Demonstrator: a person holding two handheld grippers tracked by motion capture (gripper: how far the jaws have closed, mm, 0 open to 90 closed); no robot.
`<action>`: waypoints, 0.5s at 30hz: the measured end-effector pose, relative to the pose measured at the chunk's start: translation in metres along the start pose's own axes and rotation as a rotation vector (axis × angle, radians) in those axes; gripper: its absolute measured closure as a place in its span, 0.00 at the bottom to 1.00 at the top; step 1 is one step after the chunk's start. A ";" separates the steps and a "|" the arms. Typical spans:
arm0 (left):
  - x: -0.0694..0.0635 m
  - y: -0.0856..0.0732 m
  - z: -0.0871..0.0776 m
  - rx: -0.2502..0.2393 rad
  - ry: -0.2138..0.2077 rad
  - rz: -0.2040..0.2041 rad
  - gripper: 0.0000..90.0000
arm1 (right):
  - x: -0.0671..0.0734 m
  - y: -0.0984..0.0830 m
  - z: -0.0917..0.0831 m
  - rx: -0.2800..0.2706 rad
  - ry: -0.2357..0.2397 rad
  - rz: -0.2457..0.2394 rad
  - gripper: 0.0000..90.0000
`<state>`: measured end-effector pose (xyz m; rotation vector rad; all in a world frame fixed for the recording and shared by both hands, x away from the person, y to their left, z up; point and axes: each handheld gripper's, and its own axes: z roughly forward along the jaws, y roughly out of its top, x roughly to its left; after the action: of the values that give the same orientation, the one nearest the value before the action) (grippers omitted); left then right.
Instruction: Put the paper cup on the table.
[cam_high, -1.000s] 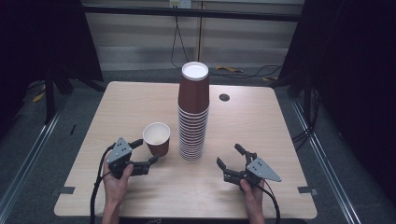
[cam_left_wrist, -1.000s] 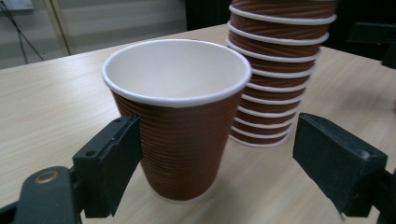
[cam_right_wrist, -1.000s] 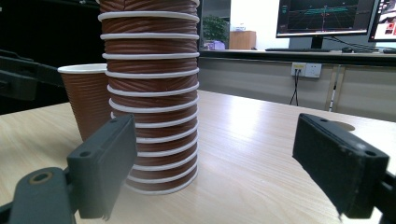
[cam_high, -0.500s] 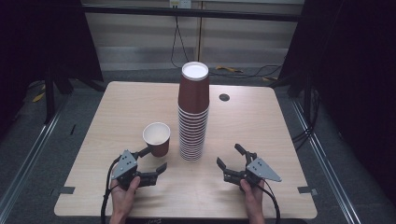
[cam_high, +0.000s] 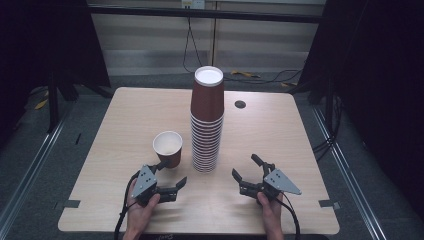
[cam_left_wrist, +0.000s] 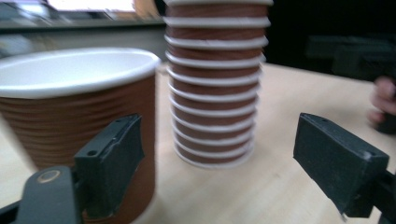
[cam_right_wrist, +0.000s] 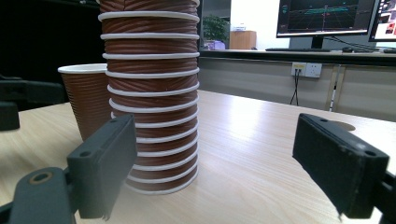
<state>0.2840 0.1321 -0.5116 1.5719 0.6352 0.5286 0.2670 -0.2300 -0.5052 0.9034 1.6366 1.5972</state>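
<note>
High view: single cup (cam_high: 168, 147) stands upright on desk (cam_high: 125, 115), just left of the inverted cup stack (cam_high: 206, 122); left hand-held gripper (cam_high: 172, 176) and right hand-held gripper (cam_high: 246, 169) both gape, empty.
Left gripper view: cup (cam_left_wrist: 79, 130) beside left jaw, ungripped.
Right gripper view: stack (cam_right_wrist: 152, 93) ahead, jaws wide.
Risk: a sideways nudge likely topples the tall stack.

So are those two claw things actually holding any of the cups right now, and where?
No, nothing is held. The left gripper and right gripper both stand open over the table, short of the single cup and the stack of cups.
</note>
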 end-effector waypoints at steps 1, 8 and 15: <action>0.001 -0.001 -0.003 -0.022 0.010 -0.002 0.17 | 0.000 0.000 0.000 0.001 0.001 0.000 0.15; 0.001 -0.005 -0.011 -0.103 0.037 -0.004 0.16 | 0.000 0.000 0.000 0.001 0.000 0.000 0.15; 0.000 -0.005 -0.011 -0.103 0.037 -0.006 0.17 | 0.000 0.000 0.000 0.002 0.000 0.000 0.15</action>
<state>0.2763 0.1401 -0.5154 1.4662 0.6311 0.5775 0.2669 -0.2302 -0.5052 0.9044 1.6381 1.5960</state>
